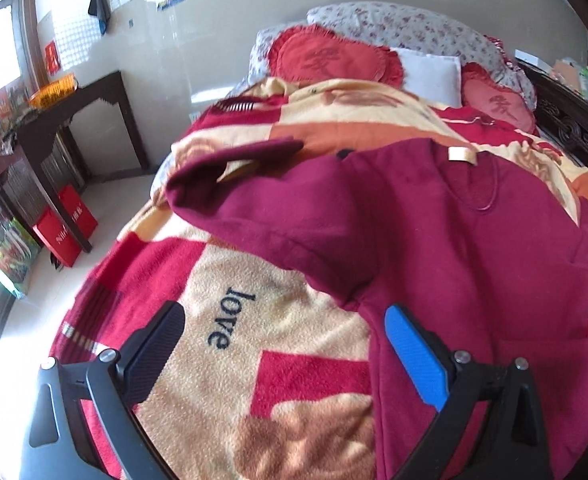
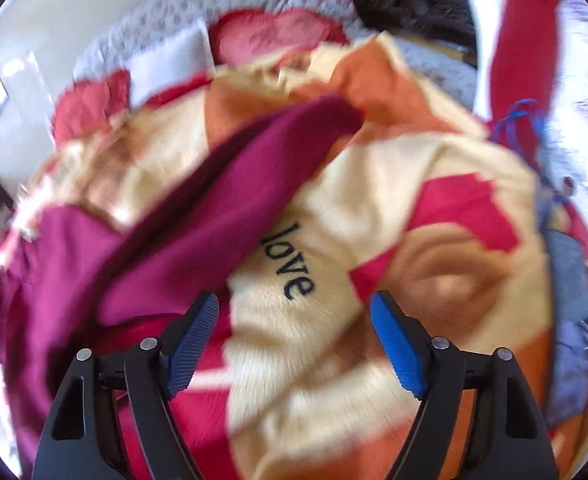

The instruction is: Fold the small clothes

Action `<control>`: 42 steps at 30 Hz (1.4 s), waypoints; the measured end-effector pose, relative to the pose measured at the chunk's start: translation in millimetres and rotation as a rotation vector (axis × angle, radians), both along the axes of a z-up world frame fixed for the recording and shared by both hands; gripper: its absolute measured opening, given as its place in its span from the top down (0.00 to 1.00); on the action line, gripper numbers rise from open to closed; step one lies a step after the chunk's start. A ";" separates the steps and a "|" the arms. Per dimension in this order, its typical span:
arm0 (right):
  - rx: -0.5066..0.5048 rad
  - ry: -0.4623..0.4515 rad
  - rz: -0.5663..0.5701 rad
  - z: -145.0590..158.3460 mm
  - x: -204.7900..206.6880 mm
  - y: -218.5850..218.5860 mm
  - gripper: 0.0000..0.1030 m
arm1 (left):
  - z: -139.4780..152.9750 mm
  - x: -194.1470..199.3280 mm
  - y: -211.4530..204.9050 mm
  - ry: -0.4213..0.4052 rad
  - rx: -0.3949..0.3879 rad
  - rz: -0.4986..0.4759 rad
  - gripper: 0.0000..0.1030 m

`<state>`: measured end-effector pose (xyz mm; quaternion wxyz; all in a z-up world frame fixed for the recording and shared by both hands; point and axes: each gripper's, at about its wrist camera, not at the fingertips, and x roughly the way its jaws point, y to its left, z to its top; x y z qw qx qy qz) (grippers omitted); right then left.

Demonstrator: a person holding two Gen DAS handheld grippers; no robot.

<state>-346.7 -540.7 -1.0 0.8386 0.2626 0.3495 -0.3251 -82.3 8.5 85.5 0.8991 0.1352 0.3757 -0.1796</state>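
your left gripper (image 1: 284, 328): fingers spread wide, nothing between them. the blue pad (image 1: 416, 354) sits over the side edge of the maroon sweater (image 1: 434, 232); the black finger (image 1: 156, 346) hangs over bare blanket (image 1: 294, 400), beside the word "love" (image 1: 230, 318).

your right gripper (image 2: 294, 316): also wide open, holding nothing. the view is blurred. its fingers frame the same "love" print (image 2: 290, 260), with a sweater sleeve (image 2: 230, 208) running diagonally just off its left finger (image 2: 192, 344).

the sweater lies spread on the bed, collar and tan label (image 1: 462, 155) toward the head end, one sleeve (image 1: 230, 168) reaching toward the bed's left edge. red heart cushions (image 1: 334, 58) and a white pillow (image 1: 430, 74) sit at the head. a dark side table (image 1: 90, 96) stands against the wall, red bags (image 1: 68, 220) under it.
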 end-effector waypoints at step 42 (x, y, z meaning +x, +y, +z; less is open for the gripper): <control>-0.140 -0.026 0.505 61.8 100.3 272.8 0.40 | 5.5 -54.0 -42.5 0.117 -0.056 -0.112 0.01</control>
